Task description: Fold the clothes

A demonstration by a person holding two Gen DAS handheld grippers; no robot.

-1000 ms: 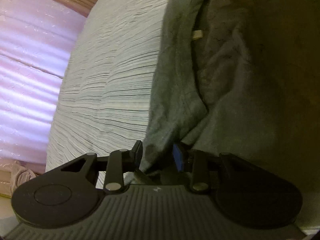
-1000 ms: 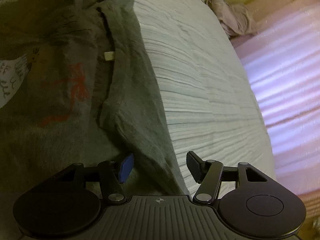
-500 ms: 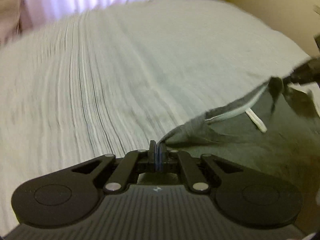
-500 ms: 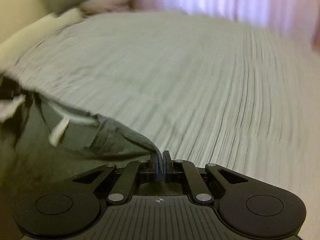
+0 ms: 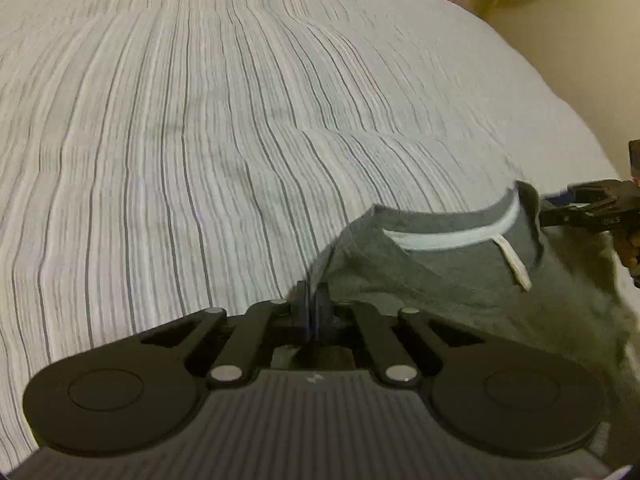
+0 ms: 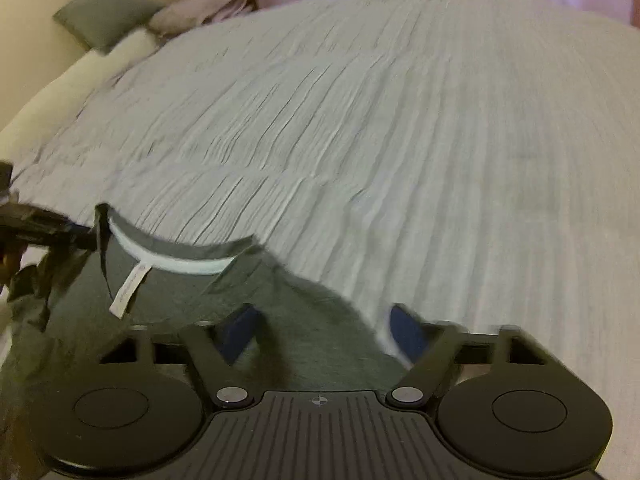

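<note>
While my left gripper (image 5: pixel 314 304) clamped the grey shirt (image 5: pixel 460 280) at its shoulder, my right gripper (image 6: pixel 324 328) stood with jaws apart. Shirt: near edge of striped bed (image 5: pixel 200 120), collar facing far. Folding, I judged, barely begun; every fold remained.

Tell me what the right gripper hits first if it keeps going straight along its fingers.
The open right gripper already has the grey shirt lying between its fingers. Straight ahead, past the shirt's edge, comes the striped bedspread. Depth is unclear, but nothing else appears in that line.
</note>
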